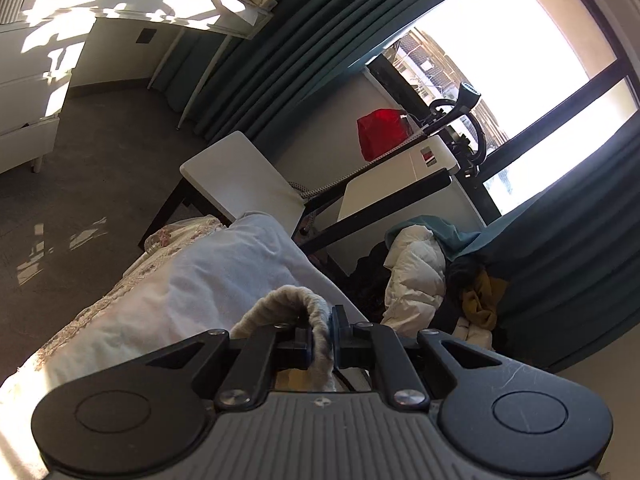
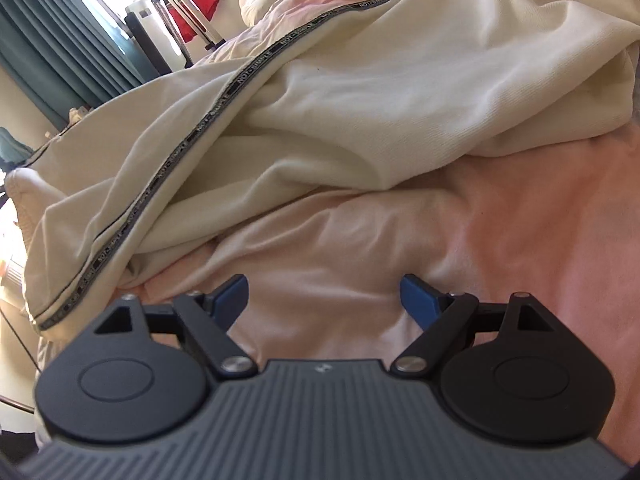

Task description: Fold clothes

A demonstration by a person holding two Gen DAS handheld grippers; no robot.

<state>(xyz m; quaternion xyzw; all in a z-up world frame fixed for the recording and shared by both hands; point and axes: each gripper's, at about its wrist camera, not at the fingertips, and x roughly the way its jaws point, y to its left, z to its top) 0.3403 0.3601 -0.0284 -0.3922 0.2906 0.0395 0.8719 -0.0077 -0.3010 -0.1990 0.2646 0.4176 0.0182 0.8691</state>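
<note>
Two claws, two jobs: your left claw (image 1: 322, 334) pinches a ribbed edge of the cream garment (image 2: 360, 92), which sprawls on the bed (image 2: 540, 220) ahead of your right claw (image 2: 324, 294), wide open and empty.

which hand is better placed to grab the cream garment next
Right. The right tongs stand open and empty over the pink sheet, just short of the cream garment. The left tongs are already shut on a ribbed fabric edge.
</note>
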